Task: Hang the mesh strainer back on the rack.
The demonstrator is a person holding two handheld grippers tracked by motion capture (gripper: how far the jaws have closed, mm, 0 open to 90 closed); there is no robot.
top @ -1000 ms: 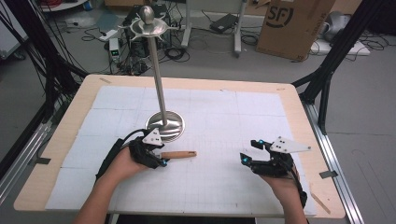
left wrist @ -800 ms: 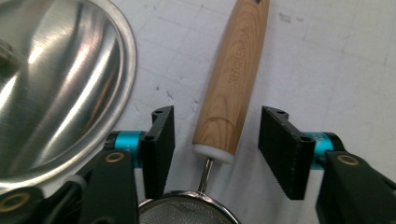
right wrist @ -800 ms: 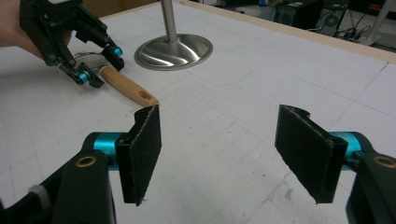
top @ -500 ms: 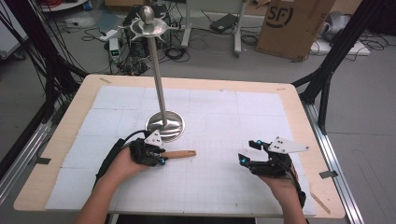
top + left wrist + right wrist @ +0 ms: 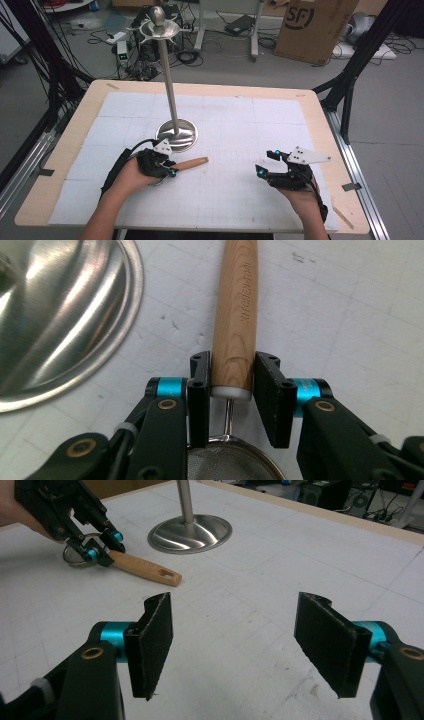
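So the left gripper (image 5: 231, 385) is down on the worktop (image 5: 240, 120) with its fingers (image 5: 199, 385) closed in on a wooden handle (image 5: 235, 315) — one pad on each side, right at the end where the white collar and a thin wire stem come out. From the left gripper view the handle runs straight out ahead of the fingers, lying flat on the white gridded mat, with some lettering burned into the wood. Behind the fingers, close to the hand, you can see a bit of round wire mesh, so it looks like a small strainer (image 5: 235, 460). Whether the pads are really pressing or just touching the wood, I can't quite tell, but there's no gap to speak of.

Just off to one side of those fingers sits the shiny round base of a metal stand (image 5: 176, 134) — its pole goes up to a ring and ball at the top.

The right gripper (image 5: 250, 645) is well apart from all that, held low over bare mat, fingers spread wide with nothing between them. Far ahead of its fingers you see the left hand (image 5: 131, 175), the strainer handle and the stand base.
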